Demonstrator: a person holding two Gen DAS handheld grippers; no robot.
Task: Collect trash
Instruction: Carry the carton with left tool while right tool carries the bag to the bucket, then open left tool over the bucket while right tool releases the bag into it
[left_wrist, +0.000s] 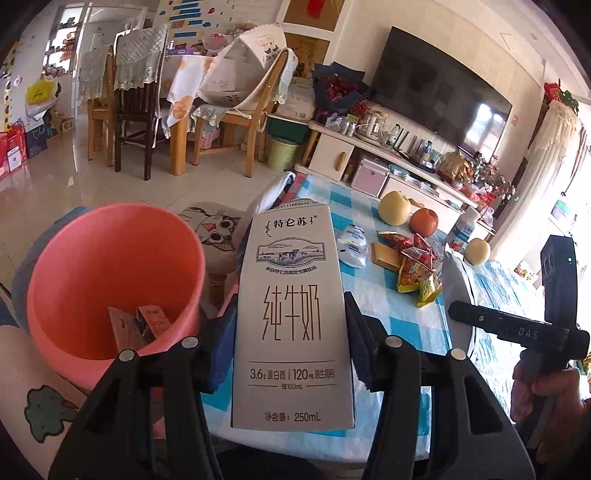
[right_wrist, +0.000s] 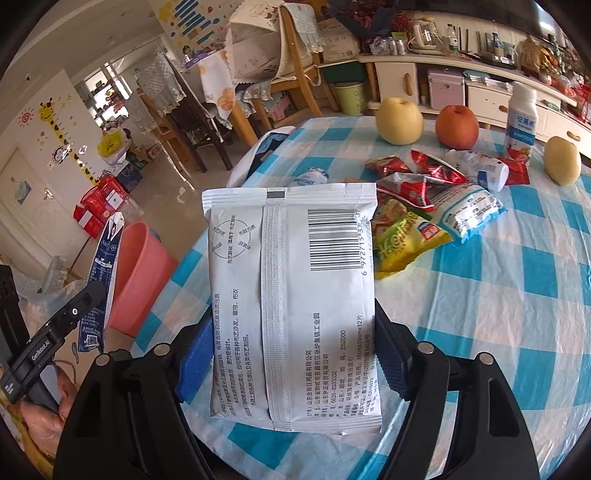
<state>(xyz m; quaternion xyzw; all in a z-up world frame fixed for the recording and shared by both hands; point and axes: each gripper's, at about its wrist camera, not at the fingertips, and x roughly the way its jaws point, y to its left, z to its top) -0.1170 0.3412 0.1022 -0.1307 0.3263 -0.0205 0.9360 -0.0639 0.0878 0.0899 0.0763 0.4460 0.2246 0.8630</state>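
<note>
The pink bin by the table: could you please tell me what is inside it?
In the pink bin lies at least one small brown carton near the bottom. The bin's near wall and the left gripper cover the rest.

Bright daylight fills both views, entering from about 3 o'clock in the left wrist view. The glossy floor and television show glare. Fisheye bending curves the edges, corners vignette black; focus is sharp.

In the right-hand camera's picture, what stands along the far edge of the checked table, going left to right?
Yellow pear → red apple → white drink bottle → a second, smaller yellow pear.
</note>
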